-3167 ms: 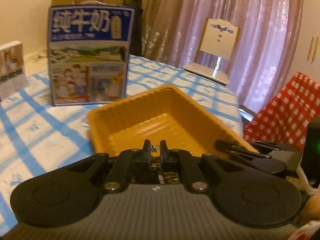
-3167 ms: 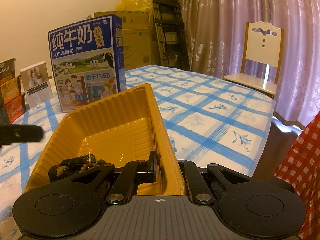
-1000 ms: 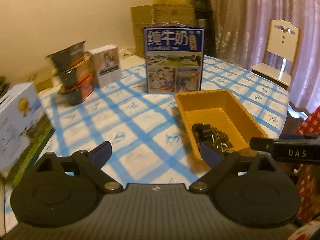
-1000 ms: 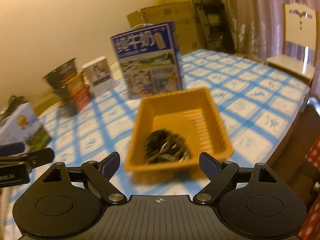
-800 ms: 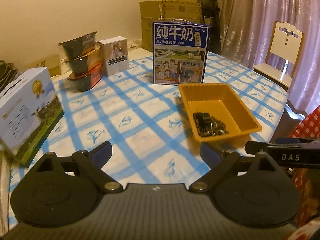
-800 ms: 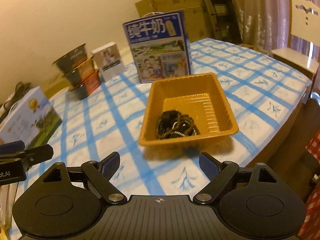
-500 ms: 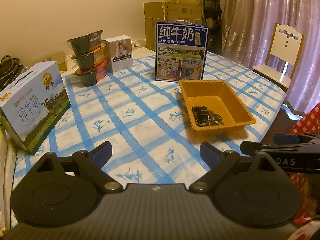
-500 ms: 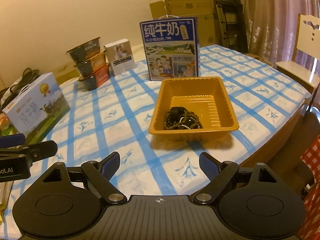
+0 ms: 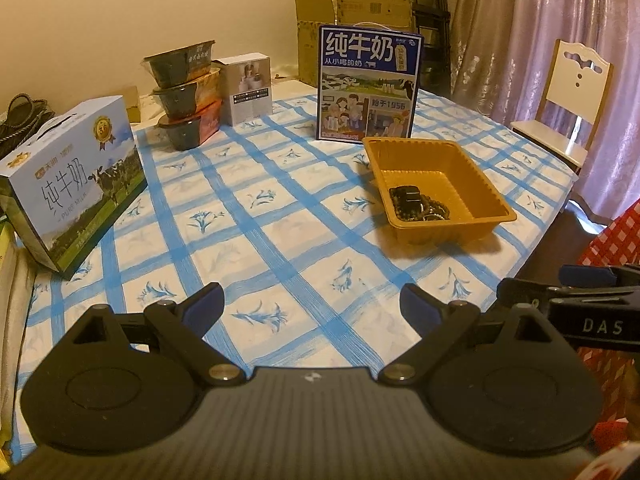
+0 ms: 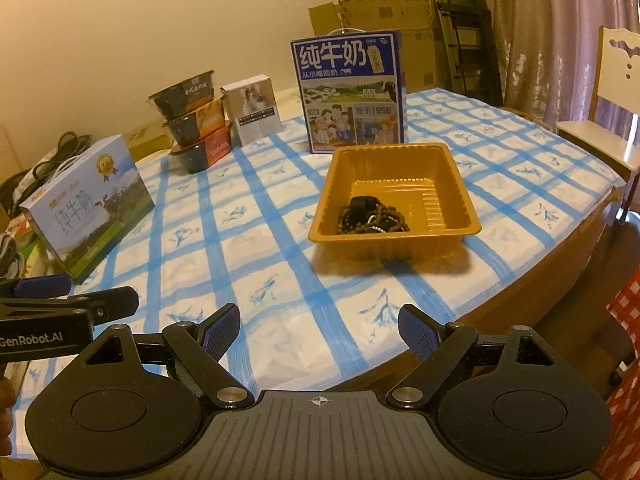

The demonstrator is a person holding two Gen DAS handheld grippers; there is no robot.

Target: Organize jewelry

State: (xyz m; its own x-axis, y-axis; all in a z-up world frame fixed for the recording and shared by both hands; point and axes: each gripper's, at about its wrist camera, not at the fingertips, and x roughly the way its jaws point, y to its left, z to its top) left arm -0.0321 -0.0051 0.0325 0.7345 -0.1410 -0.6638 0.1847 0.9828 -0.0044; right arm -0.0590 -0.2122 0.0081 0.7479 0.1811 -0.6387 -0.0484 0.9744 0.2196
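Blue-checked cloth with small flower prints covers the table (image 9: 256, 216), which stands in a room with a plain cream wall behind it. At the far left edge a pale milk carton (image 9: 76, 176) lies tilted toward the corner, with dark cords piled behind it that are too dim to identify. Next come three stacked food bowls (image 9: 186, 92) and just beside them a small white box (image 9: 248, 88) whose print is too small to read. Further right an upright blue milk box (image 9: 368, 84) stands near the back of the table, with brown cardboard boxes (image 10: 384, 20) and a yellow bag behind it. Directly in front of the blue box, close to the table's right edge, sits the orange tray (image 9: 480, 184), and the jewelry (image 9: 418, 204) lies heaped in its near corner: dark beads and something shiny, tangled so that single pieces cannot be separated. Pinkish curtains (image 9: 500, 32) hang at the right, with a white chair (image 9: 572, 92) before them, cut off by the frame in the right wrist view. Red-and-white checked fabric shows at the lower right edge, mostly out of frame. Both sets of fingers are spread wide with nothing between them: the left gripper (image 9: 312, 304) hovers over the near cloth, and the right gripper (image 10: 318, 330) over the table's near edge, both well apart from the tray.
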